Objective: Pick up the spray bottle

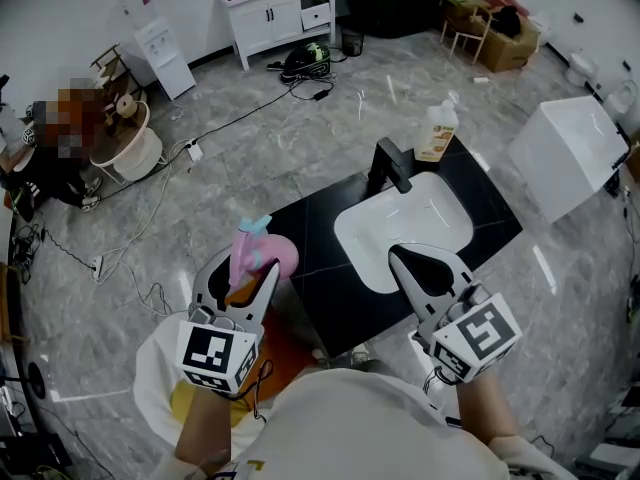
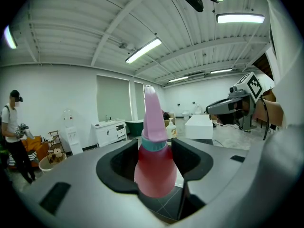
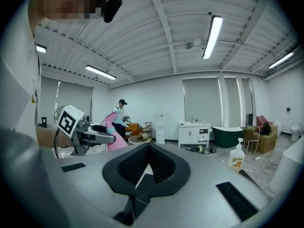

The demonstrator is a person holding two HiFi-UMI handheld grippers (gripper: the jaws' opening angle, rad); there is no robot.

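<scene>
The left gripper (image 1: pixel 240 276) is clamped on the spray bottle (image 1: pixel 252 256). In the left gripper view its two black pads (image 2: pixel 118 163) press on either side of the pink body just below the teal collar, and the pink head stands up beyond the jaws. The jaws are parted only by the width of the bottle. In the head view the bottle is held in the air, upright with a slight lean, just left of the near left corner of the black counter (image 1: pixel 490 208), with a teal part at its top. It touches nothing but the jaws.

The right gripper (image 1: pixel 425 268) hovers over the near edge of the white sink (image 1: pixel 410 218) set in the counter. In the right gripper view its ribbed pads are all but together, with only a thin slit of light between them, and they hold nothing. That view also shows the left gripper and the bottle off to the left.

A black tap (image 1: pixel 388 168) stands at the far left rim of the sink. A soap bottle (image 1: pixel 437 133) with a pump sits at the far corner of the counter, well apart from both grippers. Far off are a white cabinet (image 1: pixel 280 13), a dark bathtub (image 1: pixel 390 3) and a water dispenser (image 1: pixel 160 53). A white box (image 1: pixel 570 153) stands right of the counter. In the left gripper view a person (image 2: pixel 14 132) stands at the far left of the room
</scene>
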